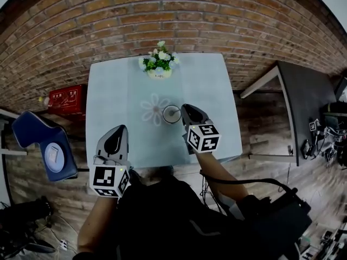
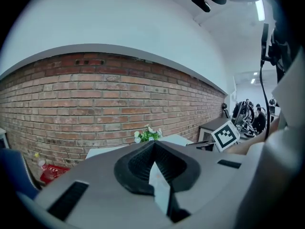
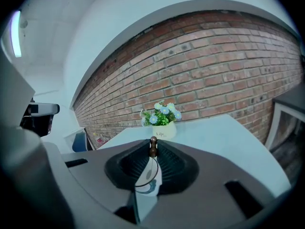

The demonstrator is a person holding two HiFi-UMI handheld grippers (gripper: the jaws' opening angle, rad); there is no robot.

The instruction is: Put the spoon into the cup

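The right gripper's (image 3: 152, 151) fingers (image 3: 170, 160) are pinched on the spoon (image 3: 153, 146), whose brown handle end pokes up between their tips. That gripper hangs just right of the cup (image 1: 172, 114), tips at its rim. The left gripper (image 2: 153, 145) is pressed together on nothing, near and left of the cup. Flowers (image 1: 159, 62) stand beyond the cup on the table (image 1: 108, 91). By my reading the spoon is fetched; setting it in the cup and letting go remain.
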